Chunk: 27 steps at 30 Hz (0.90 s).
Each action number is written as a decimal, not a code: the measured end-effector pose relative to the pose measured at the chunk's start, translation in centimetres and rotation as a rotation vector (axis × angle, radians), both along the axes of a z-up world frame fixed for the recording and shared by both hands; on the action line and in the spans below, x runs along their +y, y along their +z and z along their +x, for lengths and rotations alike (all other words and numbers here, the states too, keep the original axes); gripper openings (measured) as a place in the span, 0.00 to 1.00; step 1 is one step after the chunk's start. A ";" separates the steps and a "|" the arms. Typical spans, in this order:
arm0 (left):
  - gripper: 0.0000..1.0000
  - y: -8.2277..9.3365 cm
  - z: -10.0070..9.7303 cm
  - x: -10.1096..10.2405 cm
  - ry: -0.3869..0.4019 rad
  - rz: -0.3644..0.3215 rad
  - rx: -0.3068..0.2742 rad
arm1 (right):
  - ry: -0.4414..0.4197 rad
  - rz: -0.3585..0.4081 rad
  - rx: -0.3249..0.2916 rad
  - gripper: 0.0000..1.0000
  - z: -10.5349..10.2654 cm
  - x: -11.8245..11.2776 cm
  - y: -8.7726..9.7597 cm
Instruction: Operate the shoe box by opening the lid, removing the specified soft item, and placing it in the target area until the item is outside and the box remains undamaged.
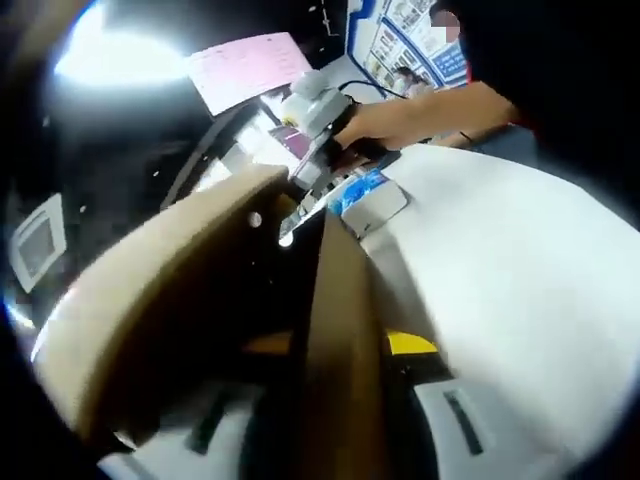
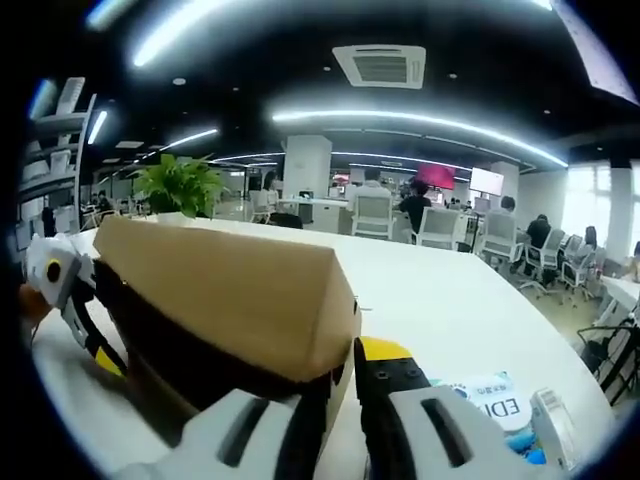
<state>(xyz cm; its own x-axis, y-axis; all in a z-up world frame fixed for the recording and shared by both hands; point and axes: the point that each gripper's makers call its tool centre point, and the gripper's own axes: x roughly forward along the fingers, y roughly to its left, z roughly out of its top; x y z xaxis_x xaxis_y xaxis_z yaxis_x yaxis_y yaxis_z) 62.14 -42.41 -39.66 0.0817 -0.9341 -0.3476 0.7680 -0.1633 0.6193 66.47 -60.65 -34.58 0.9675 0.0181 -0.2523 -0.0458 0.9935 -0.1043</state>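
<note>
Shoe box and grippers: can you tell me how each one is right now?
Shoe box: on the white table, dark gap under its lid.
Lid: lifted, tilted up.
Right gripper: jaws either side of the lid's corner edge.
Left gripper: jaws straddling a cardboard edge.

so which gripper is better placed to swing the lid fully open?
Probably left: the left gripper straddles the raised lid's edge, while the right gripper sits at the box's corner.

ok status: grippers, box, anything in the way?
Both grippers at the shoe box: right gripper astride its corner edge, left gripper at the far end. Lid partly raised. Nothing in the way.
</note>
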 end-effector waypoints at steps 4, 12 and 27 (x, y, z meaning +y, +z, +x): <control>0.34 0.9 -1.3 0.2 -0.019 -0.016 -0.032 | 0.004 0.003 0.004 0.07 -0.1 0.1 -0.2; 0.33 1.9 -3.1 0.5 -0.015 -0.004 -0.123 | 0.007 0.001 0.006 0.07 -0.2 0.2 -0.5; 0.32 6.4 -3.2 1.6 0.044 0.006 -0.287 | 0.017 0.011 0.005 0.08 -0.3 0.0 -1.3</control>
<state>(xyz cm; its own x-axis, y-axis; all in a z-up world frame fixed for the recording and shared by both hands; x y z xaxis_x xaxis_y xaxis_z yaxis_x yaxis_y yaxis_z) 58.99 -40.80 -33.22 0.2182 -0.9253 -0.3102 0.5680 -0.1380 0.8113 66.18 -60.61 -35.92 0.9659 0.0373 -0.2564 -0.0631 0.9937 -0.0931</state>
